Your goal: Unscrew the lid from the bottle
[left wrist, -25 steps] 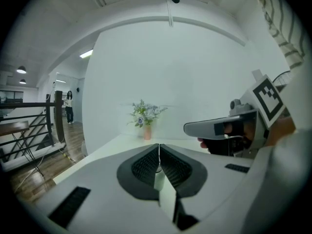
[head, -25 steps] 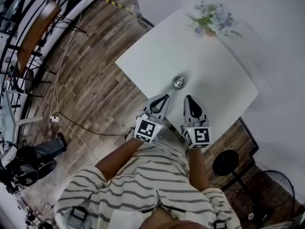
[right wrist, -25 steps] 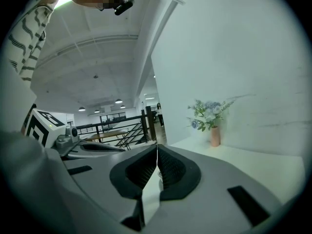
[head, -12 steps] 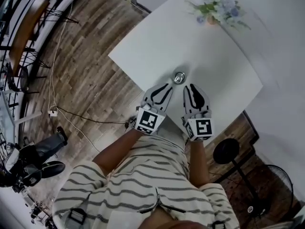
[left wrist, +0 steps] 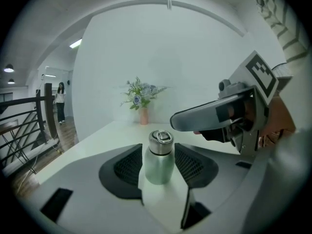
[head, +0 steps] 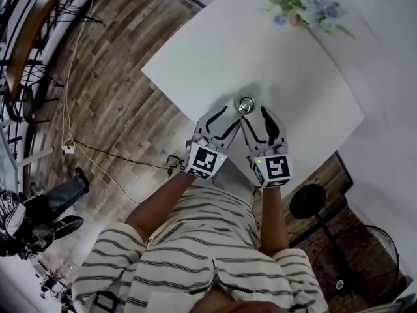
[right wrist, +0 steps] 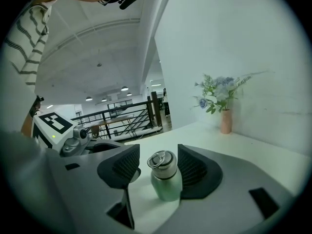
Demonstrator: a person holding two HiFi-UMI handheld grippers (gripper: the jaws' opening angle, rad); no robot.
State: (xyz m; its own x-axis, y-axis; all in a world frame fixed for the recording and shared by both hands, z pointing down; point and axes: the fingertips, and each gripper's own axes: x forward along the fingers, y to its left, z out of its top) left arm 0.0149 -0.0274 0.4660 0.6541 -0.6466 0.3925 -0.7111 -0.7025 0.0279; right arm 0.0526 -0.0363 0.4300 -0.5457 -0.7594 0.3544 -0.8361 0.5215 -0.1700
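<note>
With both pairs of jaws just opened and pinching nothing, my left gripper and right gripper point at the upright bottle on the table, framed untouched in each gap: 1 o'clock from left, 11 o'clock from right, equally near.

I see the bottle on the table, near my edge; the flower vase stands well behind it. A cable lies on the floor, left of the table.

Left tongs and right tongs, tips angled together, jaws just opening, bottle between, ungripped
</note>
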